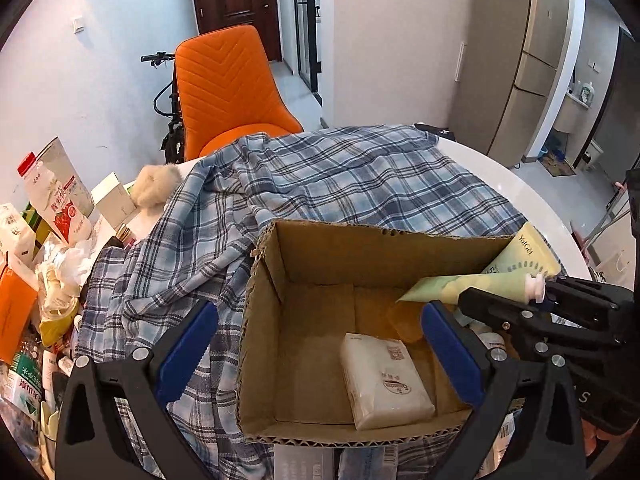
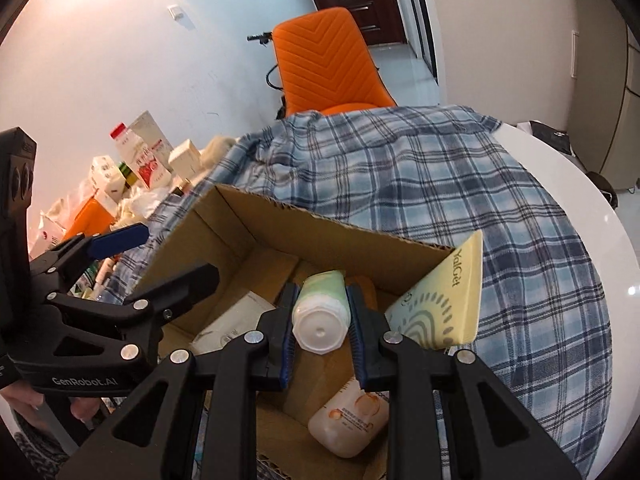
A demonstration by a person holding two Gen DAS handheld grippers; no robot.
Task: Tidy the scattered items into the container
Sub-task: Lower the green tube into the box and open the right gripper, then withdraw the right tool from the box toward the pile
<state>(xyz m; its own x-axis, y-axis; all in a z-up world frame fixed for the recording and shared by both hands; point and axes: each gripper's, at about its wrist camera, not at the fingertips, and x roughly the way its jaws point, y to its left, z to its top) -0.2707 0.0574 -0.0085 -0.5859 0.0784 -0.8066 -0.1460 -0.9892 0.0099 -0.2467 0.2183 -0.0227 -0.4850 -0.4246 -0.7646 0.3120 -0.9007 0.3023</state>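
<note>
An open cardboard box (image 1: 376,246) sits on a plaid cloth; it also shows in the right wrist view (image 2: 256,216). Inside lie a white tissue pack (image 1: 386,380) and a peach bottle (image 2: 352,420). My right gripper (image 2: 322,316) is shut on a pale green tube (image 2: 444,304) near its white cap (image 2: 320,330), holding it over the box's right side; the tube's flat end rises above the box rim. The tube also shows in the left wrist view (image 1: 516,264). My left gripper (image 1: 320,356) is open and empty, its jaws astride the box's left wall.
A pile of scattered items lies at the left: a milk bottle (image 1: 52,200), cartons, an orange box (image 1: 16,312), crumpled wrappers. The blue plaid cloth (image 1: 340,176) covers a round white table (image 2: 592,216). An orange chair (image 1: 224,88) stands behind.
</note>
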